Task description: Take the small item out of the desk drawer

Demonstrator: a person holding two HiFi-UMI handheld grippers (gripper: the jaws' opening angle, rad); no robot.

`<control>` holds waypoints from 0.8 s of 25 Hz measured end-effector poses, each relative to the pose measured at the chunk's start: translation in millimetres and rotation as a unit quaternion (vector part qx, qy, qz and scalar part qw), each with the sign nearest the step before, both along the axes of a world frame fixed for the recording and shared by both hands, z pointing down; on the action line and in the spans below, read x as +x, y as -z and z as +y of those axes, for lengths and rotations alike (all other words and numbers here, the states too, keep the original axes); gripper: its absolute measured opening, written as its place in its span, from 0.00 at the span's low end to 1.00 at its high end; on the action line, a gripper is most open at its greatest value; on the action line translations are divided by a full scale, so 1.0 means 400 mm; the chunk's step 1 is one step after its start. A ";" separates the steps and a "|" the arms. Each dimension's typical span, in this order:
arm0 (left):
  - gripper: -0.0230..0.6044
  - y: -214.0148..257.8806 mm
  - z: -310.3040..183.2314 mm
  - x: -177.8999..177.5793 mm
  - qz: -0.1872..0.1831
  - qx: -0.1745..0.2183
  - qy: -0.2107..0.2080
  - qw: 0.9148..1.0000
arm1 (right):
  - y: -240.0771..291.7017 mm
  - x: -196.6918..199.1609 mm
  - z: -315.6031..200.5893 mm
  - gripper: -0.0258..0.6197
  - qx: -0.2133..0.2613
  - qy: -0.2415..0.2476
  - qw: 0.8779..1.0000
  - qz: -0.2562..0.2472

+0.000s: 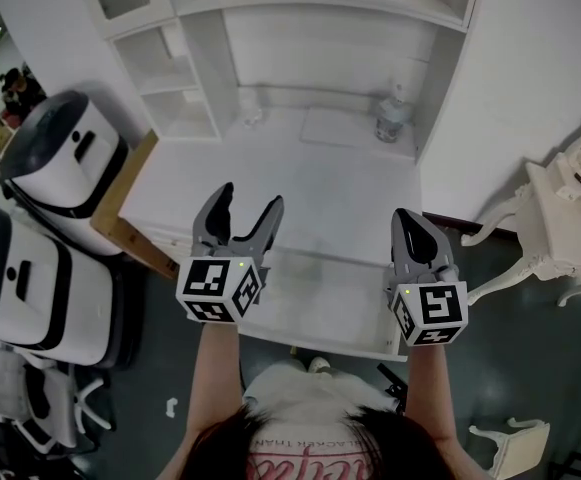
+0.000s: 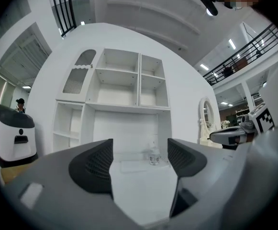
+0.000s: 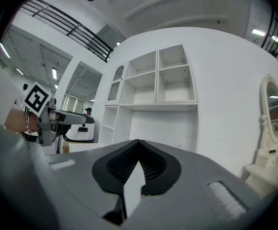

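In the head view both grippers are held level over the front of the white desk (image 1: 300, 183). My left gripper (image 1: 249, 200) is open with nothing between its jaws; its own view shows the gap of the left gripper (image 2: 139, 152) framing the desk top. My right gripper (image 1: 407, 215) is shut and empty, the pads of the right gripper (image 3: 138, 143) meeting at their tips. A white drawer (image 1: 320, 308) juts out from the desk's front edge between the two hands. I can make out no small item in it.
A clear bottle (image 1: 393, 118) and a flat white mat (image 1: 335, 126) lie at the back of the desk under the shelf unit (image 1: 200, 68). Two white machines (image 1: 65, 153) and a wooden board (image 1: 125, 208) stand left. An ornate white vanity (image 1: 570, 208) stands right.
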State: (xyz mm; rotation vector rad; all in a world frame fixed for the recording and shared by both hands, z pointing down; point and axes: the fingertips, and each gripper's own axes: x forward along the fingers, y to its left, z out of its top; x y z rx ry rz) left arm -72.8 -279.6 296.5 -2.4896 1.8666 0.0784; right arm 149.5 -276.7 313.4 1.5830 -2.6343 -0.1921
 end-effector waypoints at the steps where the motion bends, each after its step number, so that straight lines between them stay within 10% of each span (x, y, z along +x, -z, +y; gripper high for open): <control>1: 0.68 -0.001 -0.006 0.000 0.000 0.000 0.002 1.000 | -0.002 0.002 -0.004 0.04 -0.001 -0.001 1.000 -0.001; 5: 0.82 -0.017 -0.023 -0.014 0.003 -0.013 0.005 1.000 | -0.003 -0.006 -0.016 0.04 -0.006 -0.003 1.000 -0.004; 20: 0.76 -0.146 -0.065 -0.063 0.006 -0.087 -0.006 0.996 | -0.111 -0.053 -0.024 0.04 -0.079 -0.018 0.997 0.004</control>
